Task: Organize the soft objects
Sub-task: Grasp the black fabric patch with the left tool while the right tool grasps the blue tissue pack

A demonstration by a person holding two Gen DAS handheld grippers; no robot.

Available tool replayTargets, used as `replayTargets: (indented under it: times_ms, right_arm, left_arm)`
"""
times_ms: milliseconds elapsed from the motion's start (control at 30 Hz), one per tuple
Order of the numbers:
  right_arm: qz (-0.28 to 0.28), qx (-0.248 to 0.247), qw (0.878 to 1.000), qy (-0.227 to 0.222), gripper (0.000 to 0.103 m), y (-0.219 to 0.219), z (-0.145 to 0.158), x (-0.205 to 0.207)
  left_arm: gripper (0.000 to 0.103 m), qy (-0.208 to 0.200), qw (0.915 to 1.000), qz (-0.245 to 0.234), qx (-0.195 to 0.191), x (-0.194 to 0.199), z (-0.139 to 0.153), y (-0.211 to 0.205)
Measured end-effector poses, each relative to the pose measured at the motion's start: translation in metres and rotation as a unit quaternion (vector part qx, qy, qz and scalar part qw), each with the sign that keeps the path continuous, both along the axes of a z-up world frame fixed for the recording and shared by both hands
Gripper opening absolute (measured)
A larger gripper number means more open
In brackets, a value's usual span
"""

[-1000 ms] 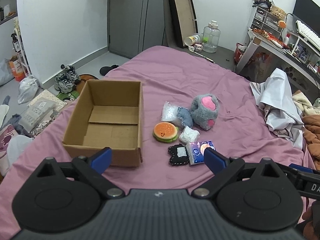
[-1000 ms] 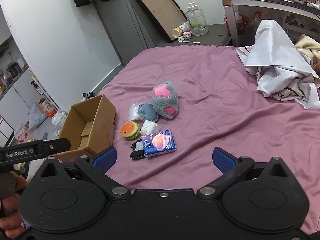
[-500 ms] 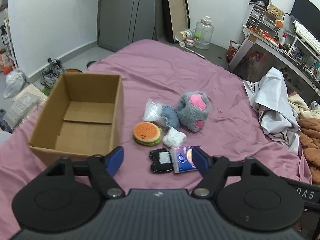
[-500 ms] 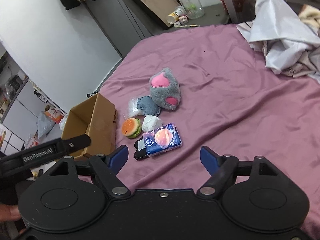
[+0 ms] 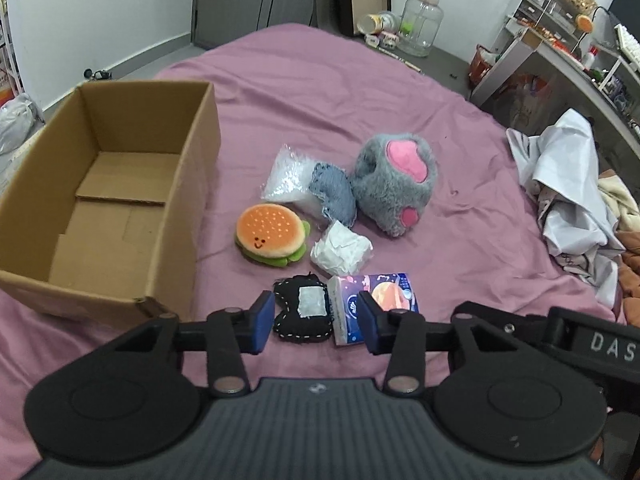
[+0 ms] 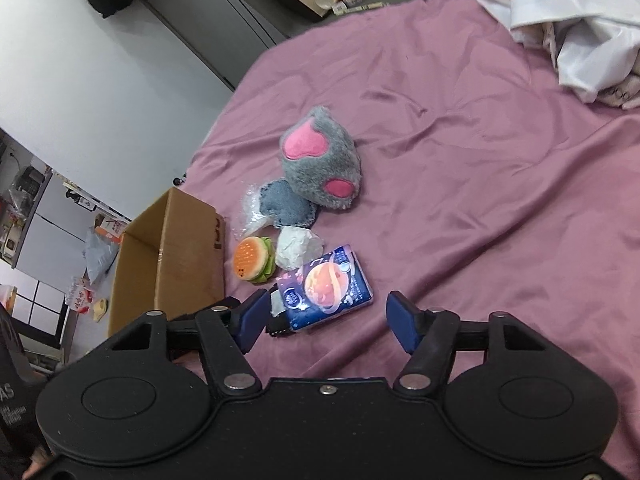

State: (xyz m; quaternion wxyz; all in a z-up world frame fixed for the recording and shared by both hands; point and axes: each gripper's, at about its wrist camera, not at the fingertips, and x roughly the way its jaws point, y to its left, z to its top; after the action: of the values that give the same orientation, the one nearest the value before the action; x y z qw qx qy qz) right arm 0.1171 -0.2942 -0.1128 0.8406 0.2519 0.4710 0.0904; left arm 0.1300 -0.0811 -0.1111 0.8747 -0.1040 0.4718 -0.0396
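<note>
On the purple bedsheet lie a black stitched pouch (image 5: pixel 305 314), a blue tissue pack (image 5: pixel 384 296) (image 6: pixel 326 286), a burger plush (image 5: pixel 270 235) (image 6: pixel 254 260), a white crumpled wad (image 5: pixel 342 252), a denim pad (image 5: pixel 334 192), a clear bag (image 5: pixel 286 178) and a grey paw plush (image 5: pixel 394 182) (image 6: pixel 320 160). An open cardboard box (image 5: pixel 192 184) (image 6: pixel 176 264), bare inside, stands to their left. My left gripper (image 5: pixel 316 322) hangs over the black pouch with jaws closing, pads not touching it. My right gripper (image 6: pixel 328 320) frames the tissue pack, jaws closing, pads clear of it.
A white crumpled sheet (image 5: pixel 568 184) and brownish bedding lie at the bed's right side. Beyond the bed's far end stand a clear jug (image 5: pixel 420 22), a leaning frame and a cluttered desk (image 5: pixel 560 52). Bags and shoes litter the floor on the left.
Both grippers have come down and forward toward the pile, which now looks larger. Both pairs of jaws have narrowed from wide open. Nothing on the bed has moved.
</note>
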Motion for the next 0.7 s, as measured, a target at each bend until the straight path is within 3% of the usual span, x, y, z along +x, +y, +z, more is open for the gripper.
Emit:
replayTargets:
  times_ms: [167, 700]
  right_arm:
    - [0.002, 0.019, 1.000, 0.018, 0.056, -0.002, -0.017, 0.019]
    - [0.003, 0.060, 0.996, 0.067, 0.056, -0.001, -0.068, 0.048]
  left_arm:
    - [0.034, 0.020, 0.9997, 0.010, 0.000, 0.013, -0.022, -0.001]
    - [0.035, 0.066, 0.9978, 0.007, -0.009, 0.041, -0.069, -0.007]
